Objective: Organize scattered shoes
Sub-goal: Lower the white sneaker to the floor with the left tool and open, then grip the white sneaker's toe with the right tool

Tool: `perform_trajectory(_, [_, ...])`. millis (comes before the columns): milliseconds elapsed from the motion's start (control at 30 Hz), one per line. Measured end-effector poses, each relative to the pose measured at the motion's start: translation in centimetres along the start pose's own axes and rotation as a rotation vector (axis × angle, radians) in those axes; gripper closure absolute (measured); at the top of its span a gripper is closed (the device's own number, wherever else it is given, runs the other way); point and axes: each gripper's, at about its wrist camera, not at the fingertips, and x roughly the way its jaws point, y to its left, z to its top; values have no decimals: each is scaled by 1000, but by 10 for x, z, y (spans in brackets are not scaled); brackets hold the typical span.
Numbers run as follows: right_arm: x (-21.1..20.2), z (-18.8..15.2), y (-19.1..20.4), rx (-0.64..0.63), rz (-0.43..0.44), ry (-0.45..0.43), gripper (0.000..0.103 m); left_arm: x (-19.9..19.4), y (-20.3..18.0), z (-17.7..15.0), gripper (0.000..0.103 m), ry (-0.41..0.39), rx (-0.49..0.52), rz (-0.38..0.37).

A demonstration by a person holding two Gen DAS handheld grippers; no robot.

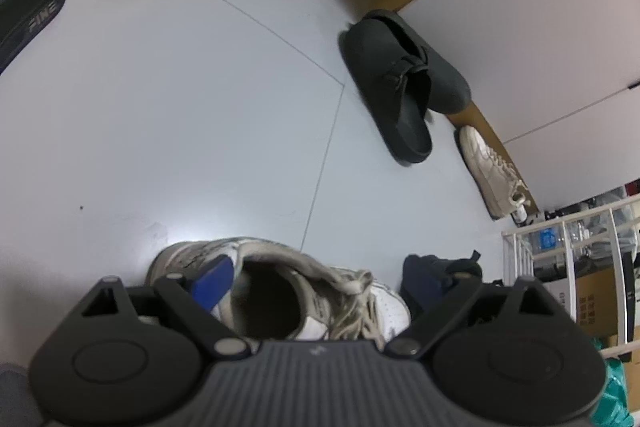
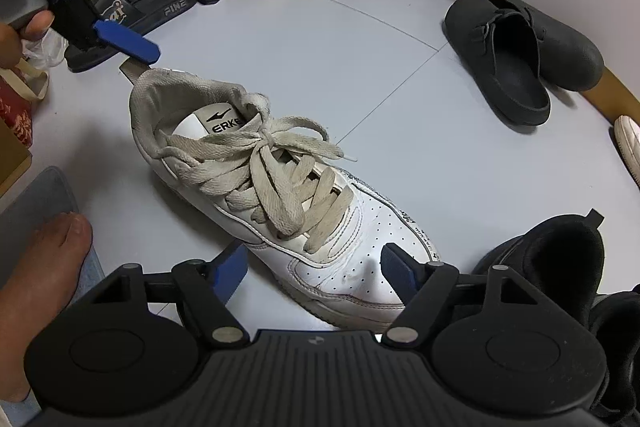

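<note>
You are at the grasping step: the white sneaker (image 2: 280, 195) lies on the floor (image 2: 304, 39). Your right hand-held gripper (image 2: 312, 273) straddles its toe, released; left hand-held gripper (image 1: 320, 277) spread over the heel. Next, close squarely.

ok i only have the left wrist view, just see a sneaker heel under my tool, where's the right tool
observer: The right tool straddles the toe of that white sneaker, with an open finger on either side.
operator: is my left tool touching the shoe
observer: It appears not. In the right wrist view the left tool hangs open just above the heel collar.
operator: anything near me i can't see
observer: A bare foot rests on a grey mat beside the sneaker.
</note>
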Motion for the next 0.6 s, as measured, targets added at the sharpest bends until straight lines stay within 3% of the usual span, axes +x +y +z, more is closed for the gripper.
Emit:
perform_trajectory(200, [12, 7, 10, -5, 33, 9, 41, 0, 0, 0, 10, -7, -1, 5])
perform_trajectory(300, [12, 6, 10, 50, 24, -9, 42, -1, -1, 0, 10, -14, 4, 1])
perform_trajectory(433, [11, -2, 21, 50, -30, -15, 55, -4, -3, 0, 10, -29, 10, -3])
perform_trajectory(600, [8, -6, 30, 152, -83, -26, 59, -7, -3, 1, 10, -58, 9, 13])
